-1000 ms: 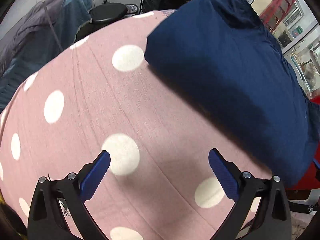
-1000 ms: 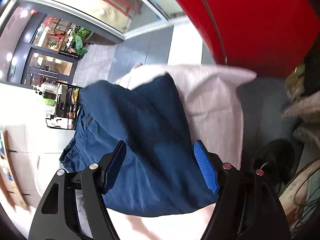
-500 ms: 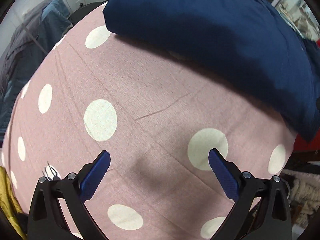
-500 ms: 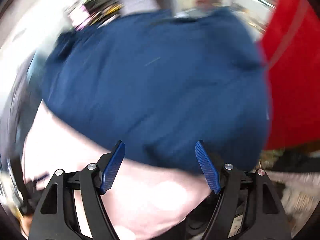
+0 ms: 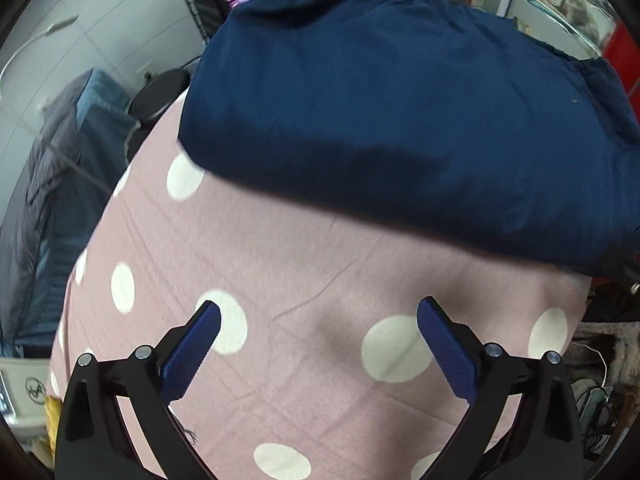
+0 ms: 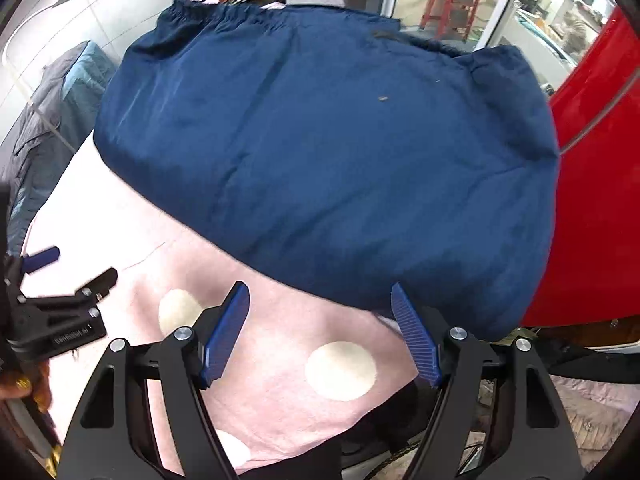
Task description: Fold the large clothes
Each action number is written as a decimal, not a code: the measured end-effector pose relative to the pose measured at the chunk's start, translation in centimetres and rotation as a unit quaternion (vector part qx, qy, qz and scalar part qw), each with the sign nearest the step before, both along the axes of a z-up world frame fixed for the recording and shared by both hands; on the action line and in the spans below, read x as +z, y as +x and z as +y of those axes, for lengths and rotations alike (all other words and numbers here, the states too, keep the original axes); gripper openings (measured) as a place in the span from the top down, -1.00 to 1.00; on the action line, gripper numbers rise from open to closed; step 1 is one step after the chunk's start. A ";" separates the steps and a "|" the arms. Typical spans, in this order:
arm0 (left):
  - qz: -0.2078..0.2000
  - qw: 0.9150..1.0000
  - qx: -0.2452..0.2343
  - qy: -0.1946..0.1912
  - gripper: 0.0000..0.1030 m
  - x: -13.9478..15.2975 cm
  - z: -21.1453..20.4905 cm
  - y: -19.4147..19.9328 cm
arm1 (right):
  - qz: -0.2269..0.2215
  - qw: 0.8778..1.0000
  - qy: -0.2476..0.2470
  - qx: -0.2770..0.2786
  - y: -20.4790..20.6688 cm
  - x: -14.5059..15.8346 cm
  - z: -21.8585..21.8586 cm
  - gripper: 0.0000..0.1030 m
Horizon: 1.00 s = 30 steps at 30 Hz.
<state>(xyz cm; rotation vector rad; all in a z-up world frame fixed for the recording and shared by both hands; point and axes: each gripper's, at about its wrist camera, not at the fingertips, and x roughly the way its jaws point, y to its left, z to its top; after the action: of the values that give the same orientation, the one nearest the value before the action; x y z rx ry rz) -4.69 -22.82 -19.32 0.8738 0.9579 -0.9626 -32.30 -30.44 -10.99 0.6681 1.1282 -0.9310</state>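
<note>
A dark blue garment [image 5: 400, 120] lies folded in a thick flat stack on a pink table cover with white dots [image 5: 300, 280]; its gathered elastic edge is at the far side. It also shows in the right wrist view [image 6: 328, 152]. My left gripper [image 5: 318, 320] is open and empty, above the pink cover just short of the garment's near edge. My right gripper [image 6: 320, 296] is open and empty, its fingertips at the garment's near edge. The left gripper [image 6: 44, 280] shows at the left of the right wrist view.
A red cabinet [image 6: 592, 200] stands right of the table. A grey-blue covered piece of furniture [image 5: 52, 168] and a black round stool [image 5: 158, 98] stand to the left. Shelves and glass doors are behind. Cables lie on the floor at right [image 5: 600, 400].
Both grippers have swung round to face the garment's near edge. The right wrist view has settled from a blurred sweep. The garment has not moved.
</note>
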 end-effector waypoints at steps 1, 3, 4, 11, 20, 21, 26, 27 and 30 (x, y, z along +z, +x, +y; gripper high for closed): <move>-0.002 1.000 -0.010 -0.004 -0.88 0.6 -0.7 -0.7 | 0.002 1.000 0.000 -0.002 -0.4 -0.1 -0.1 -0.43; -0.001 1.000 -0.028 -0.011 -0.88 1.4 -1.5 -1.7 | 0.010 1.000 -0.009 -0.006 -0.5 0.3 -0.2 -0.43; 0.001 0.999 -0.039 -0.015 -0.88 1.7 -1.9 -2.1 | 0.018 1.000 -0.017 -0.009 -0.6 0.4 -0.4 -0.43; 0.017 0.994 -0.099 -0.039 -0.88 3.0 -3.2 -4.6 | 0.034 0.998 -0.032 -0.029 -1.1 0.6 -1.8 -0.43; 0.031 0.996 -0.076 -0.024 -0.88 2.4 -3.2 -3.6 | 0.041 0.999 -0.022 -0.028 -1.2 0.1 -2.9 -0.43; 0.032 0.997 -0.075 -0.021 -0.88 2.2 -3.2 -3.6 | 0.040 0.999 -0.019 -0.028 -1.1 0.0 -2.9 -0.43; 0.024 0.996 -0.083 -0.010 -0.88 1.9 -3.1 -3.9 | 0.040 0.999 -0.011 -0.025 -0.9 -0.5 -2.9 -0.43; 0.024 0.996 -0.084 -0.010 -0.88 1.9 -3.2 -4.0 | 0.041 0.999 -0.013 -0.024 -0.8 -0.5 -2.9 -0.43; 0.026 0.996 -0.080 -0.015 -0.88 2.0 -3.2 -4.1 | 0.045 0.999 -0.018 -0.021 -0.6 -0.4 -3.0 -0.43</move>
<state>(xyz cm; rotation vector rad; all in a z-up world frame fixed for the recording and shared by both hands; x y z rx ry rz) -8.82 -26.01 -17.28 0.9146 0.9268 -1.1389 -32.93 -33.40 -11.34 0.6281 1.1774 -1.0227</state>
